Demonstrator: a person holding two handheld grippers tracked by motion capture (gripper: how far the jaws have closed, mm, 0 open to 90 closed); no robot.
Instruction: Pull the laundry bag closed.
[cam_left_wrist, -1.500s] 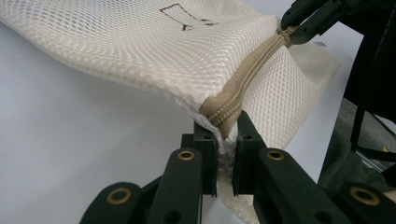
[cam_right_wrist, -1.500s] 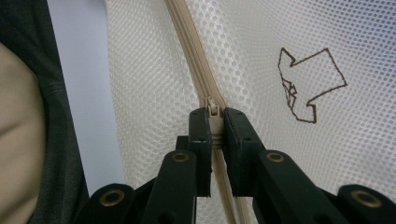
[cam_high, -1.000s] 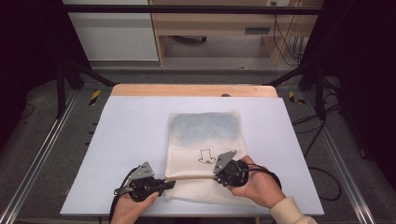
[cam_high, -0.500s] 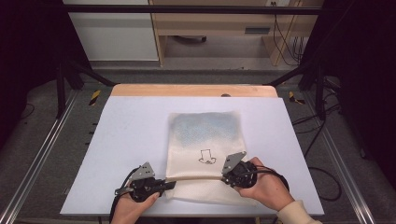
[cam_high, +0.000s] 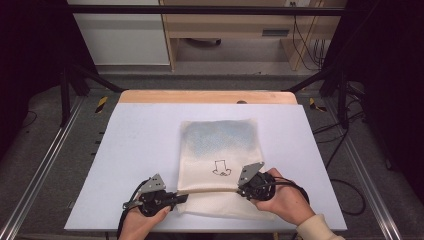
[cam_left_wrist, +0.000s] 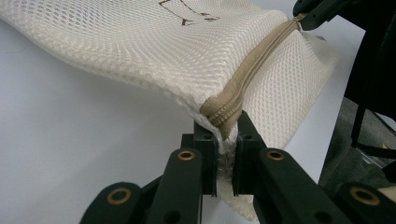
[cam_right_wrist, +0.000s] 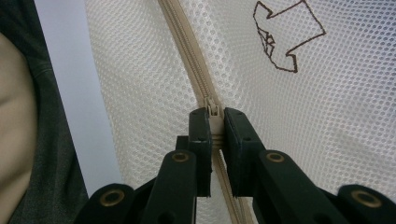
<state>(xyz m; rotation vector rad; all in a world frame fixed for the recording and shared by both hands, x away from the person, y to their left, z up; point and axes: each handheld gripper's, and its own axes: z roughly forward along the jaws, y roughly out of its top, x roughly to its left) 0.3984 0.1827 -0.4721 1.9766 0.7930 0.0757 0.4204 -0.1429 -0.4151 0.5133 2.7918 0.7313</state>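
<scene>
A cream mesh bag (cam_high: 220, 145) with a dark line drawing (cam_high: 220, 167) lies on the white table (cam_high: 135, 150). A tan zipper (cam_high: 207, 190) runs across its near end. My left gripper (cam_high: 181, 197) is shut on the zipper's left end, where the tape bunches between the jaws (cam_left_wrist: 227, 140). My right gripper (cam_high: 241, 188) is shut on the zipper pull (cam_right_wrist: 212, 105) at the right part of the zipper. Between the two grippers the zipper (cam_left_wrist: 254, 70) is stretched taut and lifted a little off the table. The right gripper (cam_left_wrist: 303, 14) also shows far off in the left gripper view.
The table's near edge (cam_high: 210, 231) is just below both hands. A wooden strip (cam_high: 200, 96) borders its far side. Metal rails (cam_high: 40, 175) run along both sides, with cables (cam_high: 345, 195) on the floor at the right.
The right gripper has slid a little to the right along the zipper. The left gripper has stayed where it was.
</scene>
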